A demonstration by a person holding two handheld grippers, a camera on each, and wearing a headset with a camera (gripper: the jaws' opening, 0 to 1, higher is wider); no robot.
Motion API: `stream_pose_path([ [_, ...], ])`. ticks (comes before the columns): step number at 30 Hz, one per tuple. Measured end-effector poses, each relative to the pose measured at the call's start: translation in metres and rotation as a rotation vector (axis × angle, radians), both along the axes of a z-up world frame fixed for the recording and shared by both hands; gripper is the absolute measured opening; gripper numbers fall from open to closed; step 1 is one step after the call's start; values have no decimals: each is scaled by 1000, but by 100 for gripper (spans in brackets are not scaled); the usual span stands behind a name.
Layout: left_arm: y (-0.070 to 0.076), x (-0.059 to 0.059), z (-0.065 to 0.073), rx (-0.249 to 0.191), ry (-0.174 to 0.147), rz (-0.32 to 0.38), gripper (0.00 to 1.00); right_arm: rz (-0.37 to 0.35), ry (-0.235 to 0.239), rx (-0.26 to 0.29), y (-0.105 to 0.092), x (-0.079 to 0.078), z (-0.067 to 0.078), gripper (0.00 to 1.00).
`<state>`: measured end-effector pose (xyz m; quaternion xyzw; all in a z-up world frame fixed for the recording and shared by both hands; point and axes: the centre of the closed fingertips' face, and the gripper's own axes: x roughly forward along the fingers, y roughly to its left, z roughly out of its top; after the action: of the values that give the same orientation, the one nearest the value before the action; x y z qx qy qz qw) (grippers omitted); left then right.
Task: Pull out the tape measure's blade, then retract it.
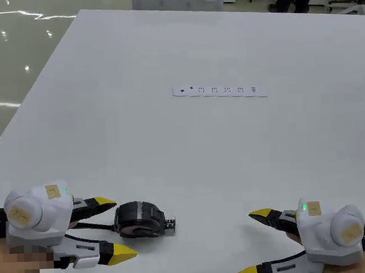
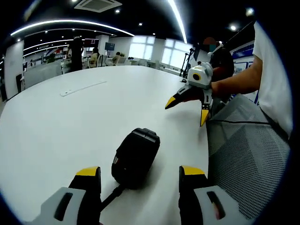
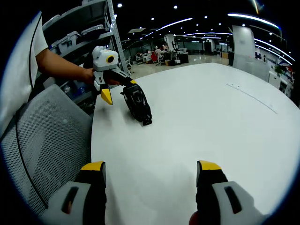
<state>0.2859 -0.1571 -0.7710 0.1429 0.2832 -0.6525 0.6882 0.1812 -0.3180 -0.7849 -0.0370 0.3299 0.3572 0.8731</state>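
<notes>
A black tape measure (image 1: 140,219) lies on the white table (image 1: 195,148) near the front edge, its blade end facing right, blade pulled in. My left gripper (image 1: 117,228) stands open around its left side, yellow tips either side of the case. In the left gripper view the tape measure (image 2: 136,157) sits just ahead of the open jaws, with a thin black strap trailing back between them. My right gripper (image 1: 252,242) is open at the front right, well apart from the tape measure (image 3: 138,104), with nothing between its fingers.
A white power strip (image 1: 219,91) lies flat in the middle of the table. A grey mesh chair (image 3: 42,140) stands close to the table's front edge. Shelving and an open office floor lie beyond.
</notes>
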Motion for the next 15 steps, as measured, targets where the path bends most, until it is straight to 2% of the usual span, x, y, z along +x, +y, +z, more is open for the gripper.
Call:
stream_pose_path([
  [3,0,3,-2,11,-18,-6,61,2,0,3,1,1,1,79],
  [4,-1,4,-2,6,-10,-8,60,3,1,5,2,1,1,79],
  [6,-1,6,-3,9,-24,-7,58,4,1,4,2,2,1,79],
  [10,-1,7,-4,11,-25,-22,51,7,0,3,3,2,1,78],
  [15,-3,8,-6,16,-33,-37,47,8,0,2,3,3,0,77],
])
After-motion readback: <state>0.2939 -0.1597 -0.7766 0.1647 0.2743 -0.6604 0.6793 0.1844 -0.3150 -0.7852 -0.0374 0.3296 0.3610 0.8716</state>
